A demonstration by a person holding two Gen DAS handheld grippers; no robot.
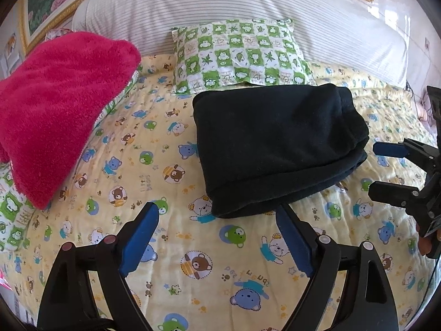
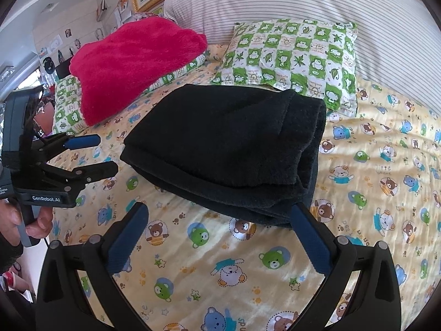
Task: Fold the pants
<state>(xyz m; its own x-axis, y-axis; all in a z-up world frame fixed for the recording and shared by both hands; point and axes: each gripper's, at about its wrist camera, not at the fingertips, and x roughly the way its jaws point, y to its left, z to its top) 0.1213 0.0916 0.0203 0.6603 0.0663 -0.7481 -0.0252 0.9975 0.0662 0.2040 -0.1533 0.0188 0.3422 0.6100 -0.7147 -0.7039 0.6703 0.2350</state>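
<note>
The black pants (image 1: 278, 143) lie folded into a thick rectangular bundle on the bear-print bedsheet (image 1: 193, 262), just below the green checked pillow. They also show in the right wrist view (image 2: 228, 149). My left gripper (image 1: 216, 209) is open and empty, hovering just short of the bundle's near edge. My right gripper (image 2: 217, 209) is open and empty at the bundle's near corner. Each gripper shows in the other's view: the right one (image 1: 376, 167) beside the bundle's right side, the left one (image 2: 106, 154) beside its left side.
A fluffy red blanket (image 1: 58, 110) is piled at the left on a green checked pillow. Another green checked pillow (image 1: 239, 55) lies behind the pants. A striped white bolster (image 1: 234, 8) runs along the headboard. Framed pictures hang above.
</note>
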